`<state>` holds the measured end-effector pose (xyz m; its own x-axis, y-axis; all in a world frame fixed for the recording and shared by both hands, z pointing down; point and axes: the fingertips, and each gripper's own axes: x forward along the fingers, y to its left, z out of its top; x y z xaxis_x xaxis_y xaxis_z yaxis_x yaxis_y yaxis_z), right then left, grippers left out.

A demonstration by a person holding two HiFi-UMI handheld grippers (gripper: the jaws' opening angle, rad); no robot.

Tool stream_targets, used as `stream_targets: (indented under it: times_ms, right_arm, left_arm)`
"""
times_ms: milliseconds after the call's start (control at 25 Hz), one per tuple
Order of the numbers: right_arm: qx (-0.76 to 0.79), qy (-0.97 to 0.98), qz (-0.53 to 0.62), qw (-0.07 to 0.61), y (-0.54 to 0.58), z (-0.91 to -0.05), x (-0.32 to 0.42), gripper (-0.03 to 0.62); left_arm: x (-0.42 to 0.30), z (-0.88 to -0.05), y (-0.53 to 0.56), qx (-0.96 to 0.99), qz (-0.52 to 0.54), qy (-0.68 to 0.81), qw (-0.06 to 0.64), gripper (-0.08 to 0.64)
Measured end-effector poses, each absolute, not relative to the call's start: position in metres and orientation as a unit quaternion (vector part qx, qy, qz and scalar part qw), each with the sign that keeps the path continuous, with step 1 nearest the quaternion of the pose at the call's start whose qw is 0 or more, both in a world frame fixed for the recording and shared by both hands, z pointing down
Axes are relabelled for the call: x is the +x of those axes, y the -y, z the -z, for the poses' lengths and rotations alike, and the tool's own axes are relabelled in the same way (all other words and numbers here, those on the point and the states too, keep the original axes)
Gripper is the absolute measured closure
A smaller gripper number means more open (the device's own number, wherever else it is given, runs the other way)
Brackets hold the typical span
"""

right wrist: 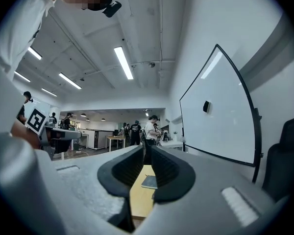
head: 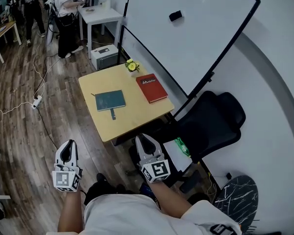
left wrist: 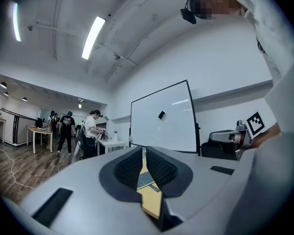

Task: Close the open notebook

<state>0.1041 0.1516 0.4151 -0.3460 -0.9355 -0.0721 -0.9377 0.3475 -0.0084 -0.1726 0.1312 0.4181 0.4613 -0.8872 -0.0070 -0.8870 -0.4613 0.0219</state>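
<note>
**Two notebooks, two clenched grippers, one small table**

Two notebooks lie on the one wooden table (head: 132,119). A teal notebook (head: 110,100) sits mid-top, nearer the left edge. A red notebook (head: 152,87) lies along the edge that faces the whiteboard (head: 186,33). Both look flat and shut from the head view. One small potted plant (head: 132,66) stands at the table's far corner. One dark eraser (head: 175,16) clings to the whiteboard. One black office chair (head: 210,121) stands just beside the table's right corner. One white box (head: 104,58) rests on the floor beyond the far edge, and a power strip (head: 37,101) lies on the floorboards to the left. At least two people (head: 63,13) stand by desks at the room's far end.

A short dark strip (head: 112,114) lies against the teal notebook's near edge. It is too small to tell whether it is a strap or a marker. The whiteboard is cut off at the top of the head view.

Both forearms reach up from the bottom of the head view, with the grippers level and aimed at the table. The left gripper (head: 67,143) hangs over the floor, left of the table's near corner. The right gripper (head: 141,137) covers part of the near edge. Each has its jaws clenched with nothing between the pads. Both gripper views show only the tabletop and the teal notebook through the slit.
</note>
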Motion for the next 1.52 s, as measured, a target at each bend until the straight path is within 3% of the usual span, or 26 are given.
stream_targets:
  times_ms: [640, 1520]
  right_arm:
    - [-0.566, -0.823, -0.039, 0.007, -0.209, -0.407, 0.042, 0.543]
    - [-0.583, -0.813, -0.006, 0.000, -0.222, -0.428, 0.035, 0.543]
  left_arm:
    - [-0.250, -0.414, -0.180, 0.869, 0.005, 0.494, 0.015, 0.531]
    - [-0.239, -0.433, -0.181, 0.881, -0.004, 0.473, 0.028, 0.531]
